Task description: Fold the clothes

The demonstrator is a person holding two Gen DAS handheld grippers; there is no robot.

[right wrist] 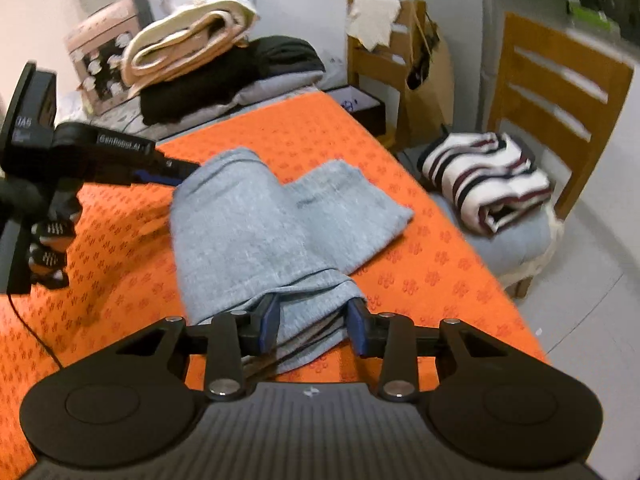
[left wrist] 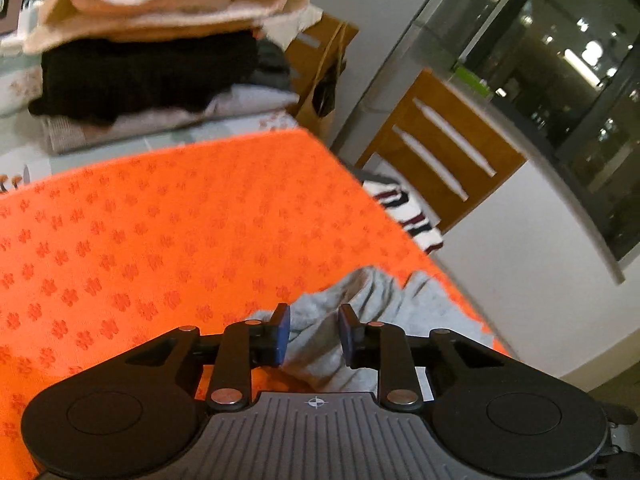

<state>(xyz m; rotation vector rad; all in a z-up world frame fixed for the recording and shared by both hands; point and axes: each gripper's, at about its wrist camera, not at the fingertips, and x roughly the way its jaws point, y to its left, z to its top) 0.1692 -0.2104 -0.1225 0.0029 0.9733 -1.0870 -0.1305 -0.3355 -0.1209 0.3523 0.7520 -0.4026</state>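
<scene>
The grey cloth (right wrist: 256, 236) lies partly folded on the orange cover (right wrist: 120, 280), the right gripper (right wrist: 314, 326) has its fingers wide around the near edge, and the left gripper (left wrist: 314, 334), fingers also wide, sits at the far-left corner, so both should pinch firmly and lift evenly together.

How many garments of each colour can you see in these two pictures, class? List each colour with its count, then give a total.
Grey, on the orange cloth: 1
Striped white and dark, on the chair: 1
Cream, top of the pile: 1
Black, in the pile: 1
Dark grey, in the pile: 1
Pale grey, bottom of the pile: 1
Total: 6
</scene>
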